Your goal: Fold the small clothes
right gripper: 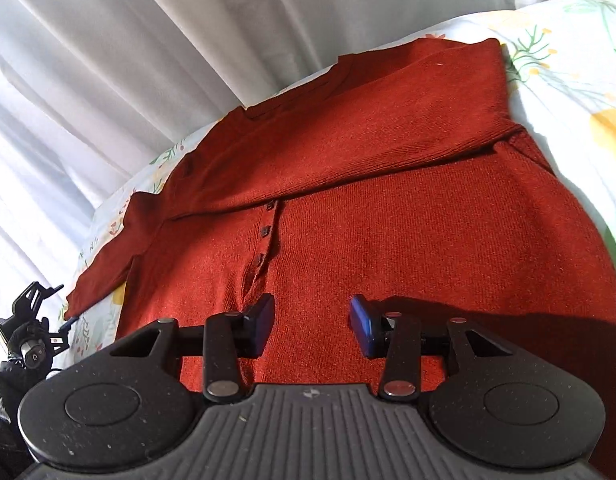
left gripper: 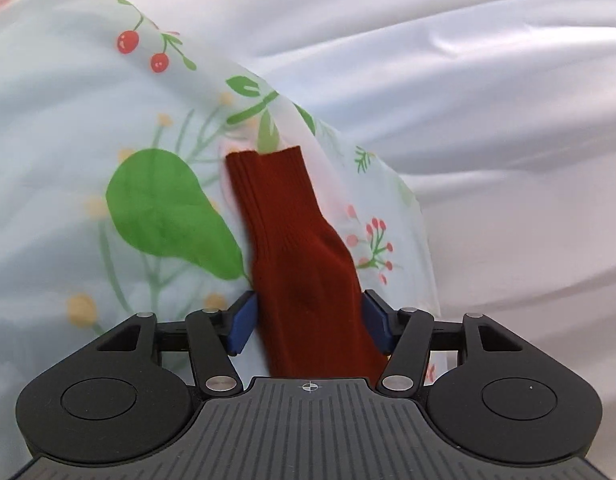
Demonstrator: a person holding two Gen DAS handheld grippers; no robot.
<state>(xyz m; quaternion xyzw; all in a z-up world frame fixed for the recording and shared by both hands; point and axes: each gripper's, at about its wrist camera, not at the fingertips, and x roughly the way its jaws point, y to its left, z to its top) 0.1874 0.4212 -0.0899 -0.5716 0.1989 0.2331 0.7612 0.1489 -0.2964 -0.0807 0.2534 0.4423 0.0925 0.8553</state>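
Note:
A rust-red knit sweater [right gripper: 388, 232] lies flat on the floral bedding, buttons up, with one sleeve [right gripper: 348, 128] folded across its chest. Its other sleeve [right gripper: 103, 268] stretches out to the left. In the left wrist view a red sleeve [left gripper: 283, 216] runs away from me, its ribbed cuff at the far end. My left gripper [left gripper: 310, 320] is shut on it, a blue pad against each edge. My right gripper [right gripper: 312, 320] hovers open over the sweater's lower front with nothing between its pads.
The floral bedspread [left gripper: 107, 140] ends at white curtains [left gripper: 488, 80] that hang along the bed's far side. At the left edge of the right wrist view, black gear with a dark glove [right gripper: 27, 340] sits beside the outstretched sleeve's end.

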